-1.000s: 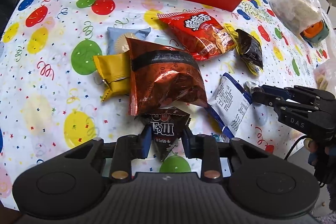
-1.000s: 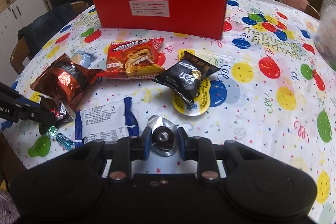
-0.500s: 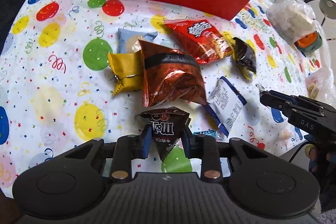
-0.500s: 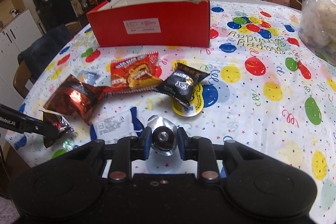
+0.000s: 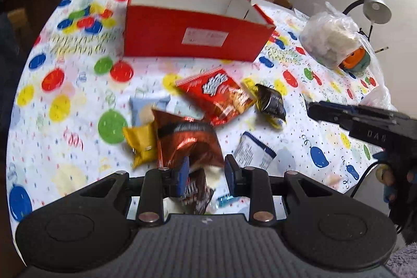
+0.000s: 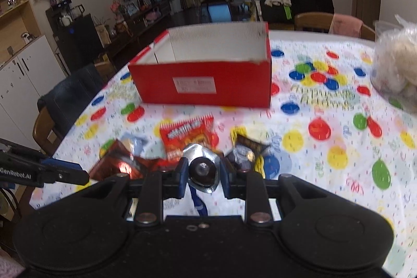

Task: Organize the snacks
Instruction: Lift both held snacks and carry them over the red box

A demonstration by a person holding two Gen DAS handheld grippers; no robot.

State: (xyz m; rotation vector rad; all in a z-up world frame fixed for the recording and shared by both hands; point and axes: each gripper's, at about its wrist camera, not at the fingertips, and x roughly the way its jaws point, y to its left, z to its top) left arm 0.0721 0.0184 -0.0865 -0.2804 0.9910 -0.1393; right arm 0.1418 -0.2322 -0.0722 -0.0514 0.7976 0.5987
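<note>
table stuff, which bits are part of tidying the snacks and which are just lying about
Job:
red box
brown candy packet in left tongs
foil-wrapped sweet in right tongs
red chip bag
gold packet

Lying about:
desk lamp
clear plastic bag

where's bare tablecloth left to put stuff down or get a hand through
Free: the wide stretch of tablecloth left of the yellow packet, and the patch between the red box and the clear bag. The box interior looks empty too. Crowded: the middle in front of the box, around the red chip bag and the copper foil bag.
</note>
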